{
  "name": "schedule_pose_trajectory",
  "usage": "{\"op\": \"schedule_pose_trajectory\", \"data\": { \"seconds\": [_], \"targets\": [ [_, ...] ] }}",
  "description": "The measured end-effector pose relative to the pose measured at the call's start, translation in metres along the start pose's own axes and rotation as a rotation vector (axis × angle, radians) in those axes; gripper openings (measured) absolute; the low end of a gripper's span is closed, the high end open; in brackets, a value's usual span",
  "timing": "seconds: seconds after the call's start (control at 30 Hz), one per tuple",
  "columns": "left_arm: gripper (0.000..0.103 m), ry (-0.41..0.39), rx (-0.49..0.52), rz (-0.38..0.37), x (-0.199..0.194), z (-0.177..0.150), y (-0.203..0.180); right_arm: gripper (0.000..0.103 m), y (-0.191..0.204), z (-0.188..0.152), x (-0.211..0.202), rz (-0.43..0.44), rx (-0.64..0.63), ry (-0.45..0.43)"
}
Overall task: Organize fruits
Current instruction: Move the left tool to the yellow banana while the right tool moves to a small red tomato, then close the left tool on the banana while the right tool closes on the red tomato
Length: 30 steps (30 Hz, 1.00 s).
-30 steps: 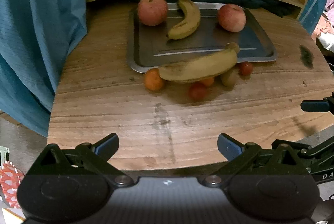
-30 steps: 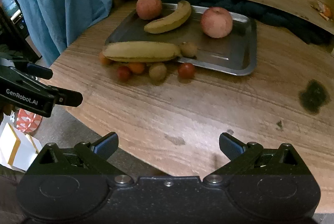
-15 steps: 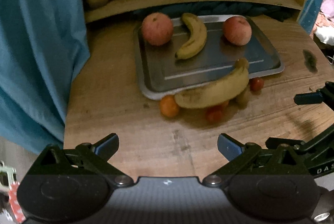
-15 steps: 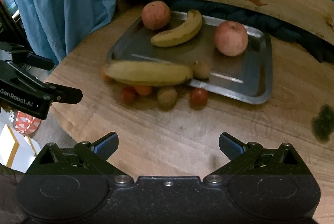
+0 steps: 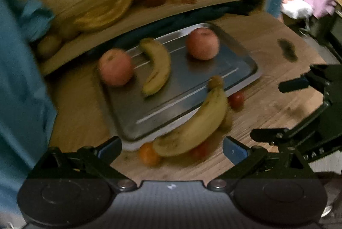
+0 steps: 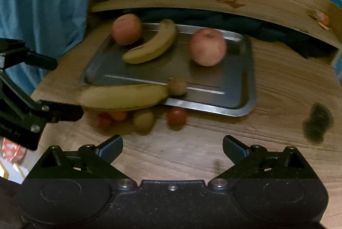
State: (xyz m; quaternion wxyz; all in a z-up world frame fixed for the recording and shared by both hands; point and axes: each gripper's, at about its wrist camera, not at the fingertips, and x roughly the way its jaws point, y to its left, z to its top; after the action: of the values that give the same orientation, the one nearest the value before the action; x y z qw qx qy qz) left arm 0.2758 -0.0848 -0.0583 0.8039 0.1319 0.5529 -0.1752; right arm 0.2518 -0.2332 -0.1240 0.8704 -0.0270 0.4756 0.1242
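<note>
Both the left gripper (image 5: 172,148) and right gripper (image 6: 172,143) hover empty, jaws apart, facing the large banana (image 6: 123,96) straddling the steel tray's (image 6: 245,71) rim, likely to seat it inside.

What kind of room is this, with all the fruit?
Probably a room in someone's home, maybe a dining corner. Fruit sits on a metal tray on a round wooden table, a wooden shelf holds more fruit, and blue cloth hangs beside it.
</note>
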Motion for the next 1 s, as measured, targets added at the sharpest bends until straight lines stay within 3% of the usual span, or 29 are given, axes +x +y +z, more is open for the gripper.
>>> {"op": "schedule_pose_trajectory", "data": {
  "seconds": [0.3,0.8,1.0],
  "targets": [
    [0.101,0.013,0.217,-0.075,0.020,0.019,-0.018,0.093,-0.012,-0.002,0.002,-0.054,0.098,-0.002],
    [0.069,0.064,0.353,-0.163,0.040,0.032,-0.018,0.074,-0.007,0.009,0.024,-0.052,0.129,0.013],
    [0.061,0.086,0.381,-0.201,0.045,0.033,-0.018,0.066,-0.001,0.011,0.035,-0.058,0.110,0.035]
  ]
}}
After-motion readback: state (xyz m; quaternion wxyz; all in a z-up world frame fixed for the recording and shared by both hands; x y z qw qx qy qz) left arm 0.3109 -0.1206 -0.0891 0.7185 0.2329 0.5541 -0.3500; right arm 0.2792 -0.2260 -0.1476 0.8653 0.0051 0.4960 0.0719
